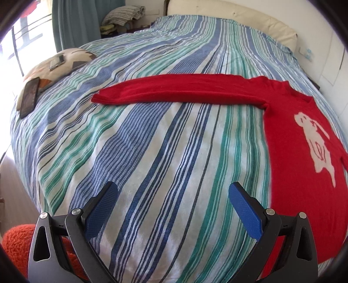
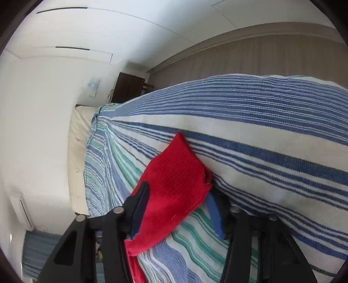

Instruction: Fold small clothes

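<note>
A red knit sweater (image 1: pixel 300 139) lies flat on a bed covered with a blue, green and white striped bedspread (image 1: pixel 165 152). In the left wrist view its body sits at the right side of the bed, a white animal figure (image 1: pixel 315 139) showing on the front, and one long sleeve (image 1: pixel 174 91) stretches straight out across the bedspread toward the left, cuff end lying flat.

The left gripper (image 1: pixel 173 196) hovers over bare striped cloth just beside the sweater's lower edge — its blue-padded fingers (image 1: pixel 243 209) are spread wide with nothing between them.

The right wrist view is rolled strongly to one side, so the bed runs diagonally. Here the right gripper (image 2: pixel 177 200) has the sweater's other sleeve end (image 2: pixel 174 187) between its fingers. The left finger (image 2: pixel 141 200) lies against the red knit and the blue pad of the right finger (image 2: pixel 214 213) sits just behind the cloth's edge; the fingers stand partly closed around the sleeve, but whether both pads actually press on it I cannot tell from this angle. The cuff end rises up off the bedspread past the fingertips.

Near the far left edge of the bed lie a patterned cushion (image 1: pixel 65 63) and a dark flat device (image 1: pixel 29 98). A cream headboard (image 1: pixel 230 19) runs behind the bed, and an orange fuzzy thing (image 1: pixel 15 246) shows at the lower left corner.
</note>
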